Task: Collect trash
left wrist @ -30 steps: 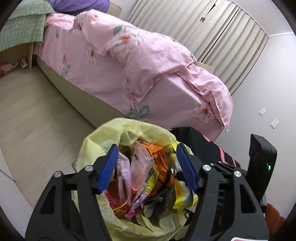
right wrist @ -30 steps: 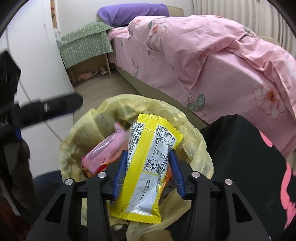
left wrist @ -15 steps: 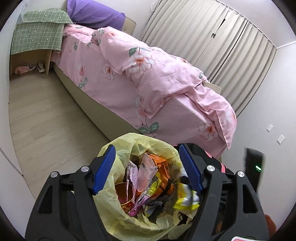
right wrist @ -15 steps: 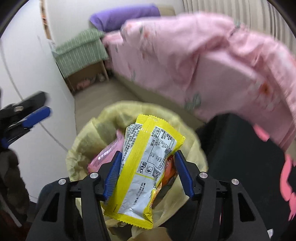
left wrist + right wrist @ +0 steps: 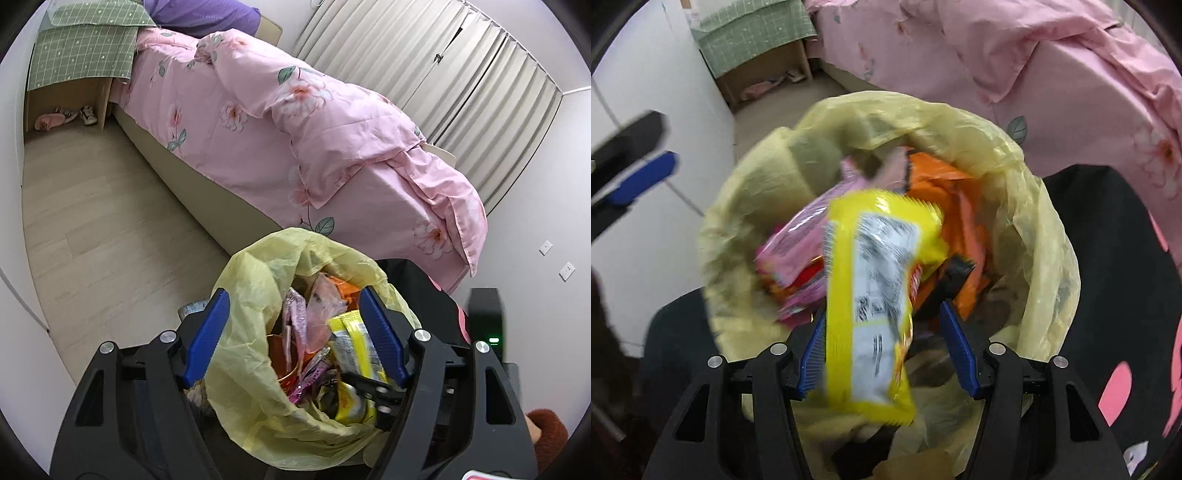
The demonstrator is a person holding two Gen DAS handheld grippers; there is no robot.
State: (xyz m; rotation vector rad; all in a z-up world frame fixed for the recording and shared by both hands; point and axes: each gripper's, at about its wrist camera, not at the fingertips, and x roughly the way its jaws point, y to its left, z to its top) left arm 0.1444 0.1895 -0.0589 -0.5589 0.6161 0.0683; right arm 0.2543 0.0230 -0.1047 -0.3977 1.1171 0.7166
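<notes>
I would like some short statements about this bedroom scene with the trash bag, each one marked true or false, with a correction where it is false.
1. The trash bag is yellow and stands open. True.
2. The yellow wrapper lies on the floor beside the bag. False: it is between the open jaws of the right gripper, over the bag's mouth.
3. The bag already holds pink and orange wrappers. True.
4. The bed is covered with a blue striped blanket. False: the quilt is pink with flowers.
5. The left gripper is clamped shut on the bag's rim. False: its jaws stand wide apart above the bag.
</notes>
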